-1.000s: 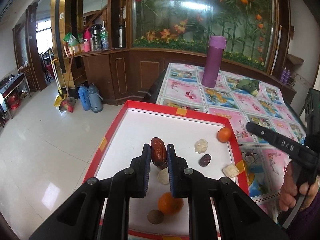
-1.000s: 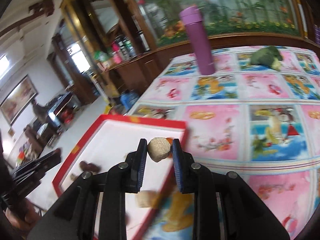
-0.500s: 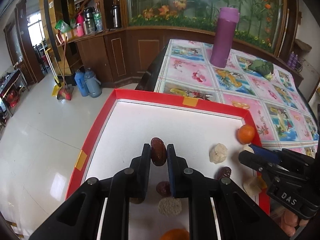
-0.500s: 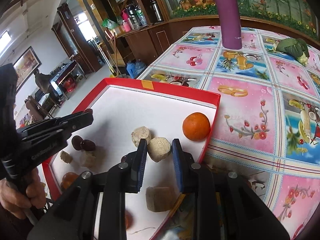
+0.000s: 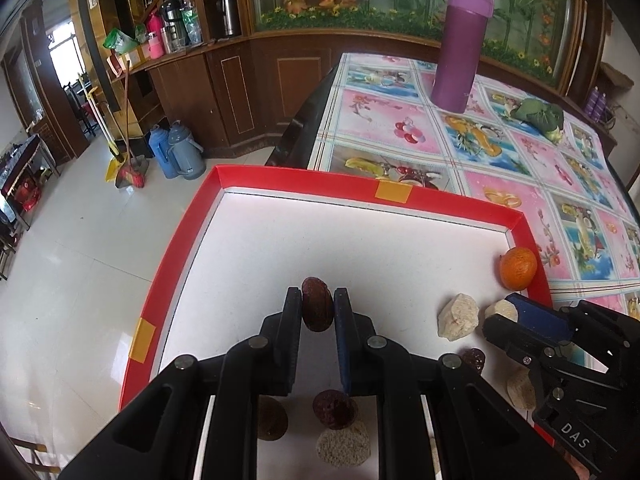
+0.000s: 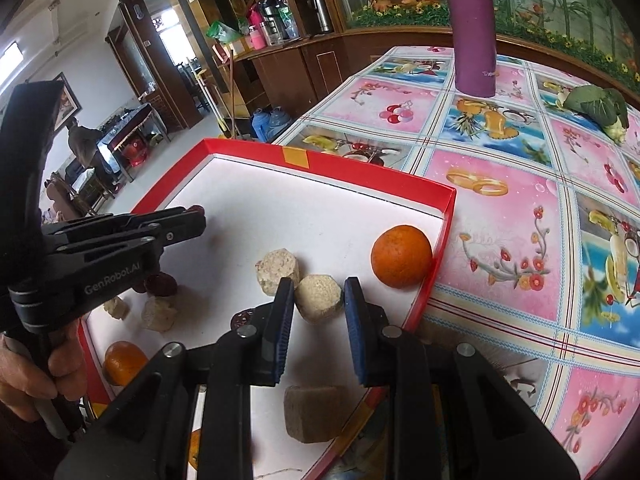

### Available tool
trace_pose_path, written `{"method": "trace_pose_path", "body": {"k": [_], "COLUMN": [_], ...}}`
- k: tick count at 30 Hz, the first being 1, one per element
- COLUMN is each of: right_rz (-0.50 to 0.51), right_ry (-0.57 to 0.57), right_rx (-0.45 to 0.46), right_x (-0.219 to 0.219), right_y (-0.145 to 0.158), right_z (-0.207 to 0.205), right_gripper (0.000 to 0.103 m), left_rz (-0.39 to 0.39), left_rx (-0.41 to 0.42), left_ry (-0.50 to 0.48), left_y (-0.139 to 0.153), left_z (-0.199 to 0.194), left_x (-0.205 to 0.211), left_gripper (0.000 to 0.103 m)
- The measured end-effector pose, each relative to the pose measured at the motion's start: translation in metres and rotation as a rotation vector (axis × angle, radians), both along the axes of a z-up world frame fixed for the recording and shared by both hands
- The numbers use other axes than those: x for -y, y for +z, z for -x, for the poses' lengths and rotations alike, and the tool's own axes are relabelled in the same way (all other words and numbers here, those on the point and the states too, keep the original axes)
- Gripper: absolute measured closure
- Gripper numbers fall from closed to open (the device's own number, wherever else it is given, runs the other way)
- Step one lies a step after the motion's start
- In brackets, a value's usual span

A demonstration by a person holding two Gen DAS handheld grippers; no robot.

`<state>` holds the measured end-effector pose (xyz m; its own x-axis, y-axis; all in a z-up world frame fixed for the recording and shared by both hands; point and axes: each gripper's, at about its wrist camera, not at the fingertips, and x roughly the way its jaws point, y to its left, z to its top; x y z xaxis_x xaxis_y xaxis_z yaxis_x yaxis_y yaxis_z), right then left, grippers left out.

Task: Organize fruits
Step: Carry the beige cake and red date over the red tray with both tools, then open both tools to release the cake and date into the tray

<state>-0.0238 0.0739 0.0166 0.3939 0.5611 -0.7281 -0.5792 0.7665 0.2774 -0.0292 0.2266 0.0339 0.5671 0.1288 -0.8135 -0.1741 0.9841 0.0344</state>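
The left tool (image 5: 317, 310) pinches a dark date (image 5: 317, 309) narrowly above the red tray (image 5: 168, 248); the right tool (image 6: 319, 300) grips a pale chunk (image 6: 319, 298), an orange (image 6: 401, 256) just beyond.

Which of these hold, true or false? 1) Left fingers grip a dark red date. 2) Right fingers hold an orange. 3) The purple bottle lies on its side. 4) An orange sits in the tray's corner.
1) True: the left gripper clamps the dark red date.
2) False: the right gripper has a beige chunk between its fingers.
3) False: the purple bottle stands upright.
4) True: the orange is near the red tray corner.
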Motion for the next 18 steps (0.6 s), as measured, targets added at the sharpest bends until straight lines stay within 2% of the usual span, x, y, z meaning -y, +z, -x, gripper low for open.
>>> {"method": "trace_pose_path", "body": {"k": [9,11,13,16,18], "right_rz": [0.024,0.028,0.021,0.002,0.002], "right_ry": [0.017,0.018,0.021,0.026,0.020], "right_rx": [-0.004,-0.001,0.010,0.059,0.094], "right_x": [-0.003,-0.003,-0.002,0.001,0.004], "right_y": [0.001,0.002,0.005,0.015,0.020], "right_z": [0.001,0.002,0.004,0.012,0.017], "right_gripper": [0.075,0.072,0.064,0.061,0.060], "left_rz": [-0.032,-0.039,-0.042,-0.059,-0.076], "left_rx": [-0.034,-0.025,-0.001,0.049,0.089], "left_ry": [0.025,0.042,0.058,0.073,0.077], "left_y": [-0.002,0.001,0.007,0.018,0.028], "left_z": [-0.001,0.003,0.007,0.020,0.031], "left_x": [-0.001,-0.002,-0.002,0.001,0.006], "left_gripper": [0.087,0.079,0.070,0.054,0.049]}}
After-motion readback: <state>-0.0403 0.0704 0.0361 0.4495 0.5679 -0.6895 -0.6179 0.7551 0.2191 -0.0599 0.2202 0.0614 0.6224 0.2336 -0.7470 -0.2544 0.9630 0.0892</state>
